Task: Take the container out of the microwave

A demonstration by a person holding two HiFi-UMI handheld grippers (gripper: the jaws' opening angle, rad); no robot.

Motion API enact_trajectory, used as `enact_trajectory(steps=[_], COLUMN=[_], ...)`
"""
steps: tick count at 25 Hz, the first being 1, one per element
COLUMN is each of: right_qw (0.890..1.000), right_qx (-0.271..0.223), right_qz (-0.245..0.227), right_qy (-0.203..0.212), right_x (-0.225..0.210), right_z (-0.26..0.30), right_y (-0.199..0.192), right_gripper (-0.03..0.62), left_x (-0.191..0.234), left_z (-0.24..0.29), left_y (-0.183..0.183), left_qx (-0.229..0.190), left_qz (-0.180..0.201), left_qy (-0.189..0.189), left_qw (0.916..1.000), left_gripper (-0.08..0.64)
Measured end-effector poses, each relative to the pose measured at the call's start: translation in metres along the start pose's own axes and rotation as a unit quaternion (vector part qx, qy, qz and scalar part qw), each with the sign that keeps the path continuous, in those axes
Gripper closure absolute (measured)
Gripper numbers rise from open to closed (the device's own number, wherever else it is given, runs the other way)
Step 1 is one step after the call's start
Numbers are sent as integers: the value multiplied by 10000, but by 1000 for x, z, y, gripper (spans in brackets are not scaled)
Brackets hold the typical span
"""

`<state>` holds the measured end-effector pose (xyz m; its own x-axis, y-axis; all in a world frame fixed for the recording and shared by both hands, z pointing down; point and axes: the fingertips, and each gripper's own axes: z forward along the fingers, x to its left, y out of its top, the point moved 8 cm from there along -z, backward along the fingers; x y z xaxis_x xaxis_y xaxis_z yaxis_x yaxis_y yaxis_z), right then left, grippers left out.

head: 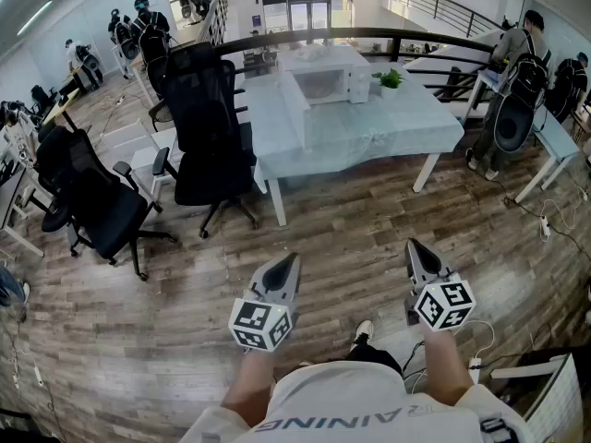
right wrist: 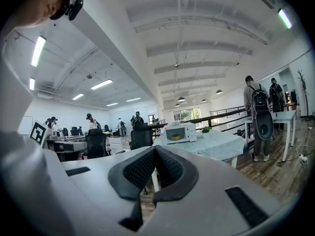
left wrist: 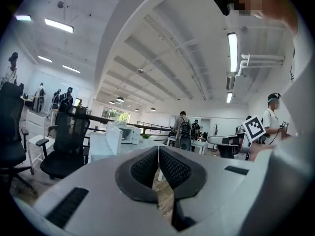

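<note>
A white microwave (head: 325, 75) stands on a far table (head: 397, 127) under a pale cloth, several steps ahead of me. Its door (head: 296, 109) seems swung open to the left. In the right gripper view the microwave (right wrist: 180, 132) shows a small yellowish container (right wrist: 174, 136) inside. The left gripper view has the microwave (left wrist: 130, 133) small, with its door (left wrist: 114, 137) sticking out. My left gripper (head: 290, 266) and right gripper (head: 412, 248) hang low over the wood floor, far short of the table. Both are shut with nothing between the jaws (left wrist: 158, 155) (right wrist: 155, 152).
Two black office chairs (head: 209, 127) (head: 92, 197) stand left of the table. A small potted plant (head: 391, 78) sits beside the microwave. People with backpacks (head: 517, 72) stand at white desks on the right. A cable and power strip (head: 545, 227) lie on the floor at the right.
</note>
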<state>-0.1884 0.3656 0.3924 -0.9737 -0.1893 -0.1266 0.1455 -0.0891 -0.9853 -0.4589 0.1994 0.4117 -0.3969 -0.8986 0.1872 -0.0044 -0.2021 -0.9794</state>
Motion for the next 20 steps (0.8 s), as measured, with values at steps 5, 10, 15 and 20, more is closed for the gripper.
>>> enact_trajectory(steps=[5, 10, 15, 20], right_qw=[10000, 10000, 9999, 9987], right_qx=[-7, 36, -13, -87], right_qz=[-8, 21, -7, 479], right_qy=[29, 70, 122, 118], right_x=[-5, -5, -5, -14], right_z=[1, 4, 10, 18], right_y=[1, 3, 8, 1], right_gripper=[571, 571, 571, 571], left_x=[-5, -5, -2, 3], left_z=[4, 0, 0, 5], left_y=[-2, -3, 3, -1], left_qx=[-21, -18, -103, -44], left_qz=[-9, -68, -43, -80], left_qy=[14, 45, 79, 125], left_qw=[10000, 10000, 9999, 9999], left_gripper=[525, 525, 525, 525])
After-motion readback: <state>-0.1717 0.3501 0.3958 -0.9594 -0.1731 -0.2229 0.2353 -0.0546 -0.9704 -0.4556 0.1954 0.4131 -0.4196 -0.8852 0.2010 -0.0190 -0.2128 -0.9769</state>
